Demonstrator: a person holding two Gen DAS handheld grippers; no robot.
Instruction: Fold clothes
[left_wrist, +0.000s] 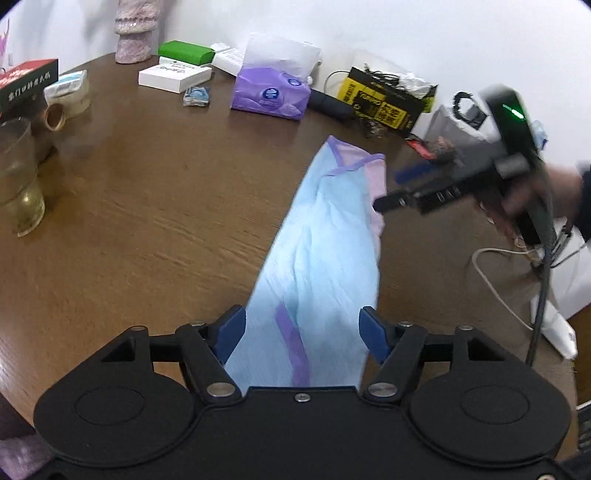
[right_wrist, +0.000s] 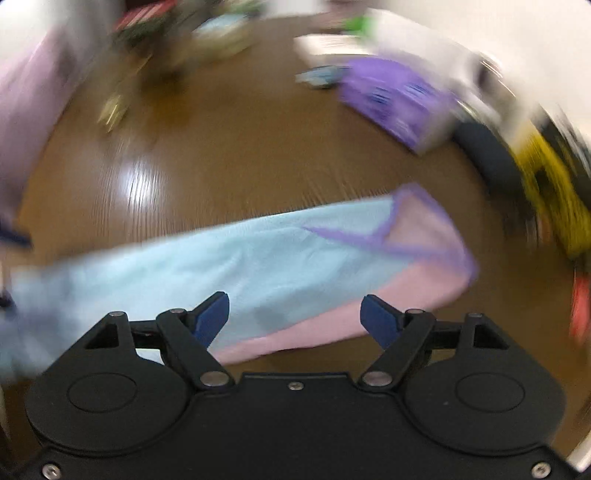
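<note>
both my left gripper (left_wrist: 302, 334) and right gripper (right_wrist: 295, 318) gape, holding nothing; next pinch the folded garment's (left_wrist: 325, 236) ends evenly.

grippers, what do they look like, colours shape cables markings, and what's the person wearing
Both the left gripper and right gripper have matte black bodies with two round discs, silver pivot screws, black linkage arms and blue fingers. In the left wrist view, the right unit's handle carries a green light and a grey cable. The hand shows a dark sleeve edge.

Lived-in home: cluttered wooden table (left_wrist: 147, 206), tissue pack (left_wrist: 269, 94), drinking glass (left_wrist: 18, 177).
</note>
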